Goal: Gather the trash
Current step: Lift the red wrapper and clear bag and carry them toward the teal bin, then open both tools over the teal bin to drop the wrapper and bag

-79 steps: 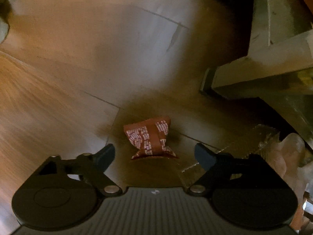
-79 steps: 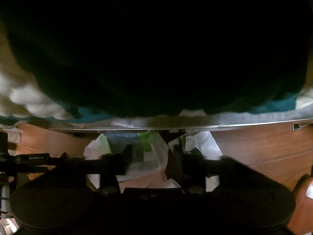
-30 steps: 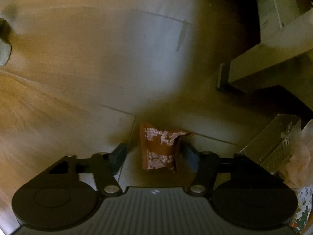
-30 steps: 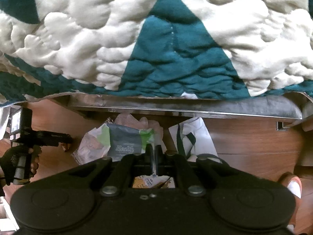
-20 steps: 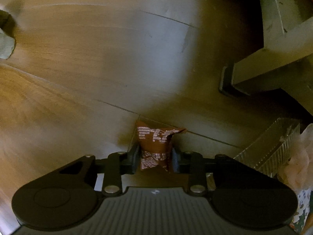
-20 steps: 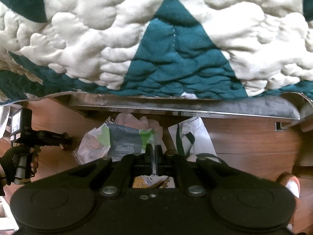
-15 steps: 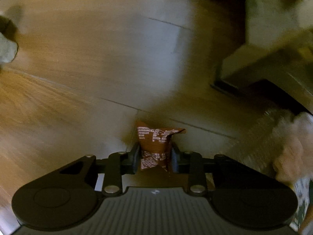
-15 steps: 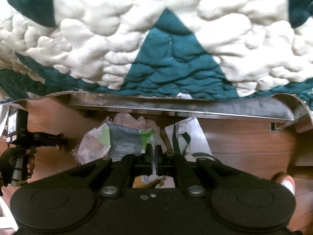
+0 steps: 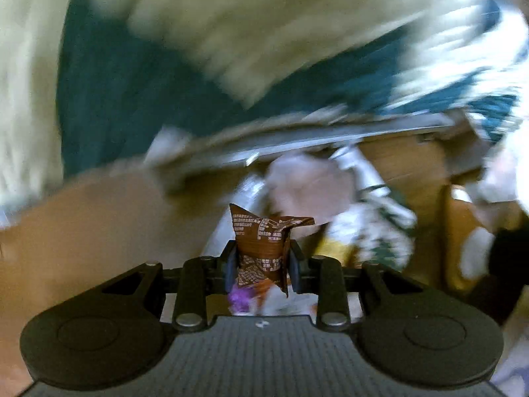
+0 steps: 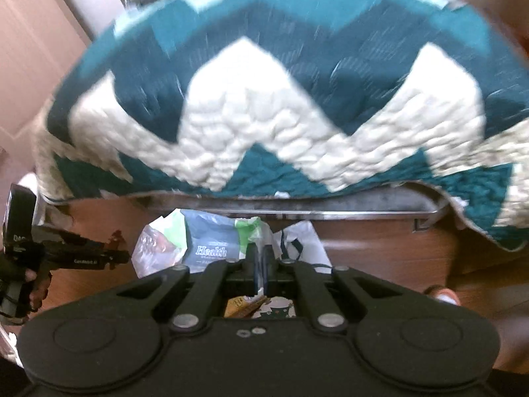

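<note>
Two grippers, both loaded. Left gripper (image 9: pixel 261 264): jaws were clamped on a crumpled brown foil wrapper with white print (image 9: pixel 261 241), held upright and off the floor, its top sticking out above the jaws. Right gripper (image 10: pixel 261 261): jaws were pressed together on a thin edge of clear plastic bag (image 10: pixel 263 251), which I read as the mouth of the trash bag (image 10: pixel 205 241), white-and-green with blue "Health" print, sitting on the wooden floor (image 10: pixel 380 254) just below the bed's metal rail (image 10: pixel 330 210). A teal-and-cream zigzag quilt (image 10: pixel 264 125) hung over that rail.

Progress, as a judgement: pickup was done, drop-off was not. The wrapper was near the bag pile but not yet in it; some trash already showed inside the bag. Remaining: carry over the opening, release.

Versus 0.5 s ago: the left view swung off bare floor and a furniture leg to face the bed and bag, heavily motion-blurred. The grip on the wrapper was unchanged. The right gripper had tilted upward, showing more quilt, with the same hold on the bag.
</note>
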`<state>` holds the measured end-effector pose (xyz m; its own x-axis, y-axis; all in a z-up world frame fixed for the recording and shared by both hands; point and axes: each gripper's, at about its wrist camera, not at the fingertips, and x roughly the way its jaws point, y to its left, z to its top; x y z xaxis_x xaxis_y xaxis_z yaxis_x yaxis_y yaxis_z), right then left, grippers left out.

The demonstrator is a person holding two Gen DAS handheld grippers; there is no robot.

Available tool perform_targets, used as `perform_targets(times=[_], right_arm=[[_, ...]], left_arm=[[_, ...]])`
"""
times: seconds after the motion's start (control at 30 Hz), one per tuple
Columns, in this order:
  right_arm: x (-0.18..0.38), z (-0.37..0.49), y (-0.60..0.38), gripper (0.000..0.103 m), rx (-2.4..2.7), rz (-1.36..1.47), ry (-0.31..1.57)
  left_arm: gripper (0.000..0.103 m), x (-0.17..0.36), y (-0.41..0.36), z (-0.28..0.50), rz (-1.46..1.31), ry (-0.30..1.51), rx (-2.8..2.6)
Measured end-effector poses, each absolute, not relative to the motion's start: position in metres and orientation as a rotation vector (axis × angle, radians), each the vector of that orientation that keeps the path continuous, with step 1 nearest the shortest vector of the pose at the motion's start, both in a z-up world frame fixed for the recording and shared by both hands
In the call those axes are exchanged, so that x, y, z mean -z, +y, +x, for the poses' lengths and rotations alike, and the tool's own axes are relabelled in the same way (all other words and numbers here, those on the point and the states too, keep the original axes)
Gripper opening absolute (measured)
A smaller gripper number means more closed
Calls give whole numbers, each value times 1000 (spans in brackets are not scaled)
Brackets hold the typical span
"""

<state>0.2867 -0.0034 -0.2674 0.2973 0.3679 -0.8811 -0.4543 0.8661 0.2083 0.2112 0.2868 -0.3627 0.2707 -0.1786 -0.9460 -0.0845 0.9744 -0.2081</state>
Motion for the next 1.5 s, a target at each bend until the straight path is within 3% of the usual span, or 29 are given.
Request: perform_targets(times=[0.33,1.1,1.3,1.5], right_arm=[[132,248,-84,3,-500,-46,952],[-88,175,-342,3,-62,-17,433],[-115,191,-397,3,130,-67,391],[-109,214,-449,3,227,-74,441]], left_arm=[[30,176,193,214,-130,1072,193],[31,-102,-124,225,42,617,471],[31,-145,-216,250,81,563,575],[31,-145,-291,283,105,600,652]])
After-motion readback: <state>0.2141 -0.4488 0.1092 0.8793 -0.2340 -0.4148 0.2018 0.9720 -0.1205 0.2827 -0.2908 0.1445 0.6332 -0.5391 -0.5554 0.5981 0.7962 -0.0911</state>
